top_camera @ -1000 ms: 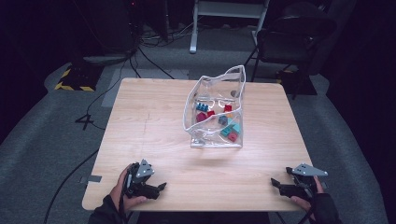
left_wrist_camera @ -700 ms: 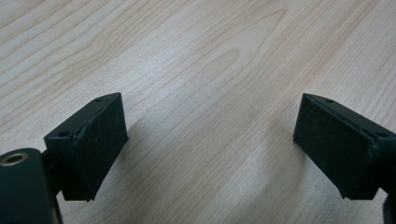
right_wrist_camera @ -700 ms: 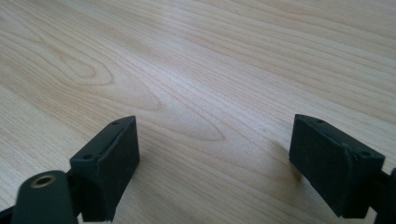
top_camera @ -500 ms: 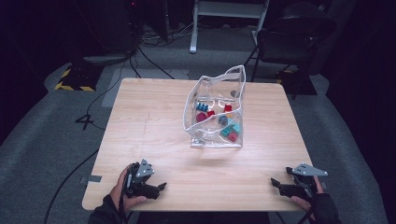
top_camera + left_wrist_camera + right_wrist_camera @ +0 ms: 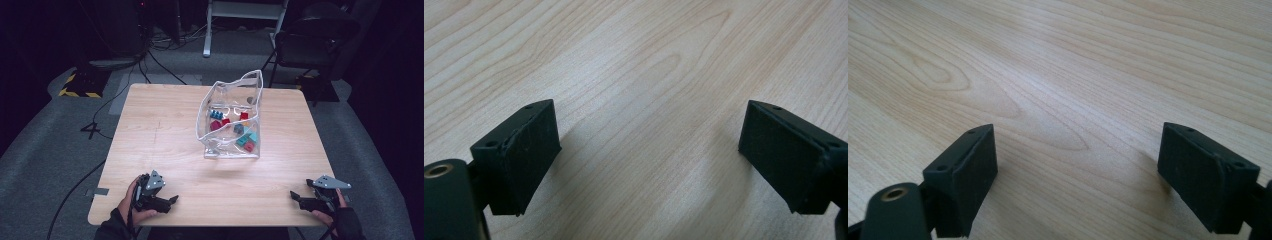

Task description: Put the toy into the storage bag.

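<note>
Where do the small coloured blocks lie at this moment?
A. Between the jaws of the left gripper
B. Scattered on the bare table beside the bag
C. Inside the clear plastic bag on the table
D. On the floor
C: the high view shows the coloured blocks inside the clear plastic bag, which stands on the table.

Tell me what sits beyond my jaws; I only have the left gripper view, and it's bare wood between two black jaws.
Observer: A clear plastic bag stands mid-table, well ahead of the left gripper and apart from it.
Operator: Anything in the bag?
Observer: Small blocks, red, teal and blue, lie on its bottom.
Operator: Is the bag's mouth shut?
Observer: No, its top rim gapes open, with one corner standing taller on the far side.
Operator: Where's my other hand?
Observer: The right gripper rests at the table's near right corner, jaws open with nothing between them.
</note>
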`<action>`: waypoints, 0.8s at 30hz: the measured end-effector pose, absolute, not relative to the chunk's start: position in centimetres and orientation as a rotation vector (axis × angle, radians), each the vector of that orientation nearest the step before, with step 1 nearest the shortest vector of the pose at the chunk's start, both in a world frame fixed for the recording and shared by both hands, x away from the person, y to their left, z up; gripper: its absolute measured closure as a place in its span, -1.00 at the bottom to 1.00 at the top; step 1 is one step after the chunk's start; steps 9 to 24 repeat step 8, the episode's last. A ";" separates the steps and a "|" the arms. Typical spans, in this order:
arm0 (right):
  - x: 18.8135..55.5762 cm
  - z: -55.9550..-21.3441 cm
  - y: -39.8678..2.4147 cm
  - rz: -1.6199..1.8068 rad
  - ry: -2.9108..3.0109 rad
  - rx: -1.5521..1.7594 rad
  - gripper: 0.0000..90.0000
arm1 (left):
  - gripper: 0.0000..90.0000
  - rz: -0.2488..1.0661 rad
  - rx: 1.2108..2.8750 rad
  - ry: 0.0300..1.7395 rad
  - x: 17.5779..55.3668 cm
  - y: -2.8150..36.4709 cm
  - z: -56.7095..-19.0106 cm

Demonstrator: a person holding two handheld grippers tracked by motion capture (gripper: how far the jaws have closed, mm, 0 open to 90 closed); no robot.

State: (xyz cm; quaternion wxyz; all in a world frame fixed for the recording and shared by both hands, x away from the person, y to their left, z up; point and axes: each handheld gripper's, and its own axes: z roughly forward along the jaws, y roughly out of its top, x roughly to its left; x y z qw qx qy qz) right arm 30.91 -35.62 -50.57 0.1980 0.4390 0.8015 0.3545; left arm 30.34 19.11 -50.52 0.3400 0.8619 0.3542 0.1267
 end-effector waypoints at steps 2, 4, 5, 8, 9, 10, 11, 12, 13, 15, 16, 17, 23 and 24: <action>30.9 -50.6 -35.6 0.992 2.243 1.228 -0.63 | -0.79 0.329 2.243 0.923 30.3 19.1 -50.5; 30.9 -50.6 -35.6 0.991 2.243 1.228 -0.64 | -0.79 0.334 2.245 0.920 30.4 19.1 -50.5; 30.9 -50.6 -35.6 0.991 2.243 1.226 -0.64 | -0.79 0.336 2.245 0.921 30.4 19.1 -50.5; 30.9 -50.6 -35.7 0.991 2.244 1.225 -0.64 | -0.79 0.332 2.244 0.922 30.4 19.1 -50.5; 30.9 -50.6 -35.7 0.991 2.244 1.225 -0.64 | -0.79 0.332 2.244 0.922 30.4 19.1 -50.5; 30.9 -50.6 -35.7 0.991 2.244 1.225 -0.64 | -0.79 0.332 2.244 0.922 30.4 19.1 -50.5; 30.9 -50.6 -35.7 0.991 2.244 1.225 -0.64 | -0.79 0.332 2.244 0.922 30.4 19.1 -50.5; 30.9 -50.6 -35.7 0.991 2.244 1.225 -0.64 | -0.79 0.332 2.244 0.922 30.4 19.1 -50.5; 30.9 -50.6 -35.7 0.991 2.244 1.225 -0.64 | -0.79 0.332 2.244 0.922 30.4 19.1 -50.5; 30.9 -50.6 -35.7 0.991 2.244 1.225 -0.64 | -0.79 0.332 2.244 0.922 30.4 19.1 -50.5; 30.9 -50.6 -35.7 0.991 2.244 1.225 -0.64 | -0.79 0.332 2.244 0.922 30.4 19.1 -50.5; 30.9 -50.6 -35.7 0.991 2.244 1.225 -0.64 | -0.79 0.332 2.244 0.922 30.4 19.1 -50.5; 30.9 -50.6 -35.7 0.991 2.244 1.225 -0.64 | -0.79 0.332 2.244 0.922 30.4 19.1 -50.5; 30.9 -50.6 -35.7 0.991 2.244 1.225 -0.64 | -0.79 0.332 2.244 0.922 30.4 19.1 -50.5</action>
